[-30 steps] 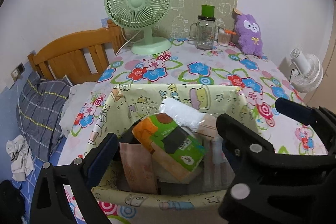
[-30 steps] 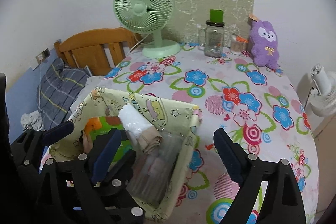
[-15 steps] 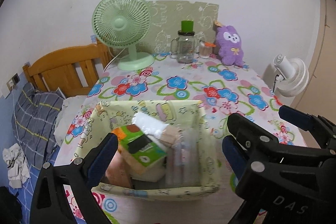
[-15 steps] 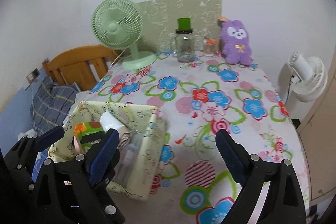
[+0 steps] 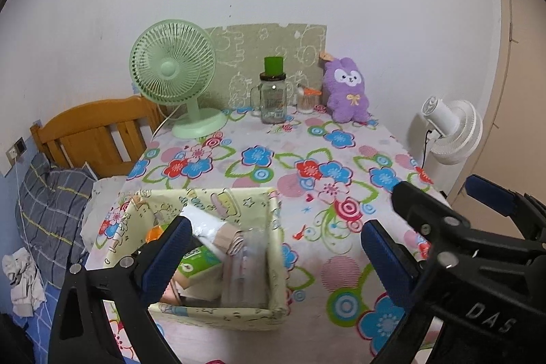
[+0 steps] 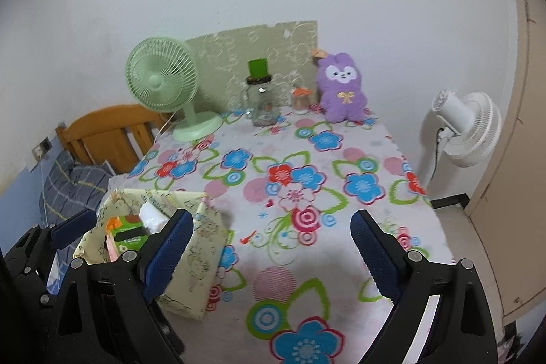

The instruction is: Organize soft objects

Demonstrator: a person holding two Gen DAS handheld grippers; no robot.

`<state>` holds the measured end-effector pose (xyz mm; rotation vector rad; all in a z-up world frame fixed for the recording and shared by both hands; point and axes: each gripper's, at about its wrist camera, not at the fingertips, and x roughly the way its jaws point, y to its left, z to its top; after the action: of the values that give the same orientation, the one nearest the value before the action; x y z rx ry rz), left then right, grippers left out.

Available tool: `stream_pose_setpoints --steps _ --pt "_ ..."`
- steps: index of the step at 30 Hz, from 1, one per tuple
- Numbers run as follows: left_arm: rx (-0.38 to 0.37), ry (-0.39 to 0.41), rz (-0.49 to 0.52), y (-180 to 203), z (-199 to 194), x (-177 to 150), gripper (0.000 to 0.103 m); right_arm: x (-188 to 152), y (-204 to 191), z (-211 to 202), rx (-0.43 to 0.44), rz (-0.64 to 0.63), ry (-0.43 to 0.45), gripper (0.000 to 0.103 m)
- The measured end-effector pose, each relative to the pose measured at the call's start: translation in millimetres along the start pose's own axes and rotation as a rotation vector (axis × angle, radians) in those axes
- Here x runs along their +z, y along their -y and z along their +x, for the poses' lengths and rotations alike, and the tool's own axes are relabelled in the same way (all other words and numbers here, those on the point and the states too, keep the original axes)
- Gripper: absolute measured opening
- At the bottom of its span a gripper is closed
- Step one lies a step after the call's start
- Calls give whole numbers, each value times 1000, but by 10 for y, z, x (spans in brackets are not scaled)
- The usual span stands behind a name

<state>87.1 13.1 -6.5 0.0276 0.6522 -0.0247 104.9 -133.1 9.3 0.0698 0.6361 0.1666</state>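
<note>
The fabric basket [image 5: 204, 309] stands on the flowered bench [image 5: 307, 159], at its near left corner. Inside the basket lie a green packet [image 5: 198, 261], a white roll [image 5: 204, 224] and a beige folded cloth [image 5: 228, 239]. The left gripper [image 5: 273, 258] hovers just above the basket, its fingers spread and empty. The right gripper [image 6: 271, 256] hangs to the right of the basket, fingers also released. Far behind the basket, a purple plush toy [image 6: 341, 91] sits against the wall.

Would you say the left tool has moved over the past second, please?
Yes: the left tool has pulled back; the green fan and fabric basket look smaller and farther away.
</note>
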Motion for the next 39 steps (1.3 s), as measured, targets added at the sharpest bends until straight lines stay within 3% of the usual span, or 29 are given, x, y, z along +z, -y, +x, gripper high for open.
stream_pose_setpoints --steps 17,27,39 --pt "14 110 31 304 -463 160 101 40 598 -711 -115 46 158 100" --pt "26 154 35 289 -684 74 103 -4 574 -962 -149 24 197 100" --pt "47 156 -1 151 -796 -33 103 -84 455 -978 -111 12 196 101"
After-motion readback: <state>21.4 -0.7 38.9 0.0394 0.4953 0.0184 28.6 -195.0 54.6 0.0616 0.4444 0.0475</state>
